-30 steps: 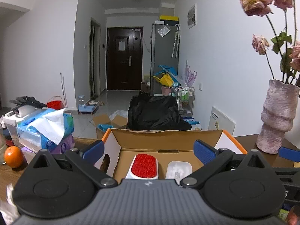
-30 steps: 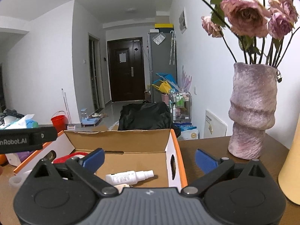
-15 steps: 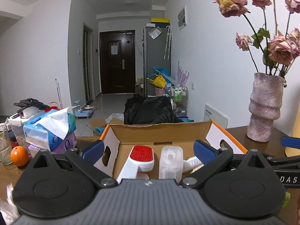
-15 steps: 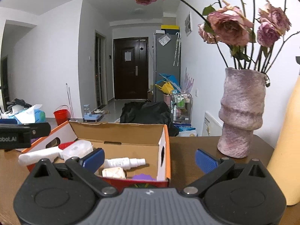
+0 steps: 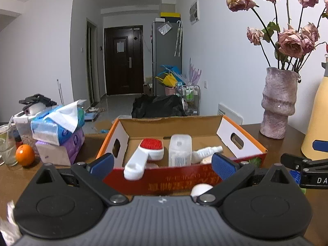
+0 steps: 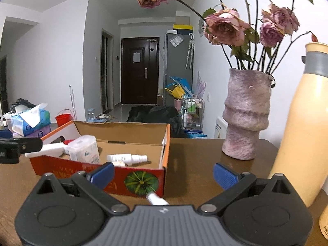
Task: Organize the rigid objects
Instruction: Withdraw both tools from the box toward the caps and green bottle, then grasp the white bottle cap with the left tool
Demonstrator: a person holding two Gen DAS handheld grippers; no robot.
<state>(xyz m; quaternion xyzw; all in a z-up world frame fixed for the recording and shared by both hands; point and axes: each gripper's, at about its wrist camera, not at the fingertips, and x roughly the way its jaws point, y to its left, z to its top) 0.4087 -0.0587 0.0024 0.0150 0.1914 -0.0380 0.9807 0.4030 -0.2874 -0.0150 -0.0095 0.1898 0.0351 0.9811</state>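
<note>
Cardboard box (image 5: 184, 181), one brush (image 5: 143, 155)

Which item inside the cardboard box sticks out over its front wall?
The red-headed white brush: its handle overhangs the box front wall, while the clear container and spray bottle stay inside.

Mottled pink-grey ceramic vase (image 6: 246, 114) with dried pink roses (image 6: 225, 25) stands ahead and right of claw on dark brown wooden table (image 6: 194, 153). Tall cream-yellow flask with grey band (image 6: 305, 123) at far right, beside vase. Blue tissue pack (image 5: 55, 125) stacked on purple tissue pack (image 5: 69, 147), ahead and left. Orange fruit (image 5: 25, 155) and clear plastic cup (image 5: 6, 143) at far left, side by side. Dark brown door (image 5: 123, 60) and grey fridge (image 5: 167, 57) far ahead down hallway. Black bag (image 5: 157, 106) on floor beyond table.
</note>
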